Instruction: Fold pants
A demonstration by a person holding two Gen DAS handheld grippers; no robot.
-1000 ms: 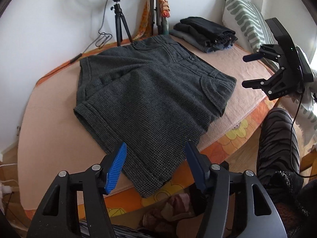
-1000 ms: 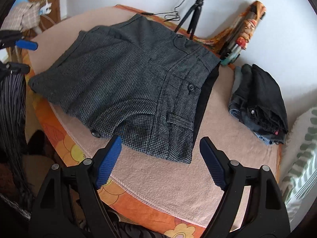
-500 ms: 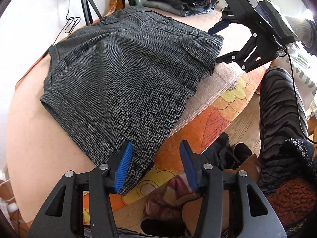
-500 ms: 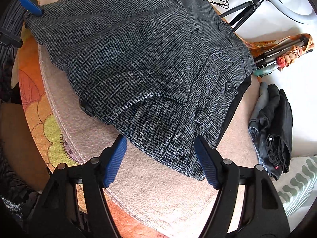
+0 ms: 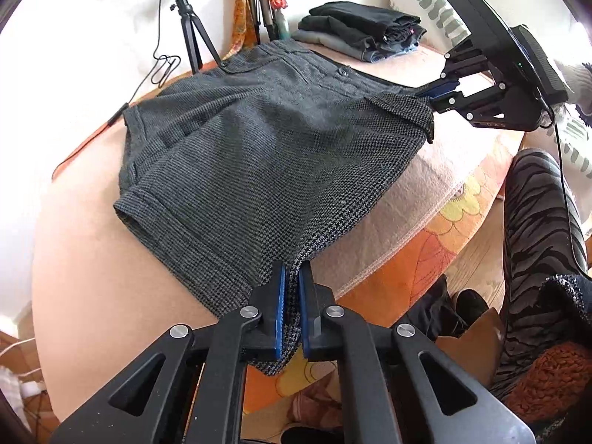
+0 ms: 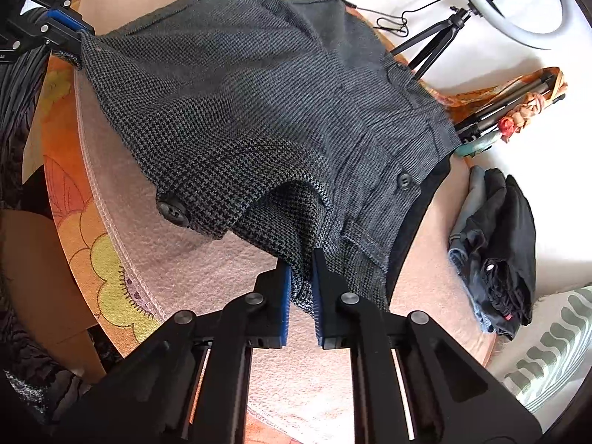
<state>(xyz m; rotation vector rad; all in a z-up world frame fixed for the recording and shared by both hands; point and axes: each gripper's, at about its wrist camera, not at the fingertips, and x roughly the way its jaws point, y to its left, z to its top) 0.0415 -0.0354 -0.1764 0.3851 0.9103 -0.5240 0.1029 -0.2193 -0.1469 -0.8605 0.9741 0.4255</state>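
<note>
Dark grey houndstooth shorts (image 5: pixel 266 155) lie spread on a pink towel (image 5: pixel 418 199) over the bed; they also show in the right wrist view (image 6: pixel 259 92). My left gripper (image 5: pixel 291 277) is shut on the near hem corner of the shorts. My right gripper (image 6: pixel 300 259) is shut on the waistband corner, next to the pocket flap with a black button (image 6: pixel 174 213). The right gripper shows in the left wrist view (image 5: pixel 436 94) at the far right corner of the shorts. The left gripper shows in the right wrist view (image 6: pixel 70 37) at the upper left corner.
A stack of folded dark clothes (image 5: pixel 362 29) sits at the back of the bed, also in the right wrist view (image 6: pixel 495 251). A ring light on a tripod (image 5: pixel 185 18) stands by the wall. A striped pillow (image 6: pixel 547 347) lies at right. A leg in striped trousers (image 5: pixel 536 229) stands beside the orange flowered bed edge (image 5: pixel 436 255).
Both grippers moved in to the shorts and closed: the left on the hem corner, the right on the waistband corner. The gripped corners are now lifted slightly off the towel.
</note>
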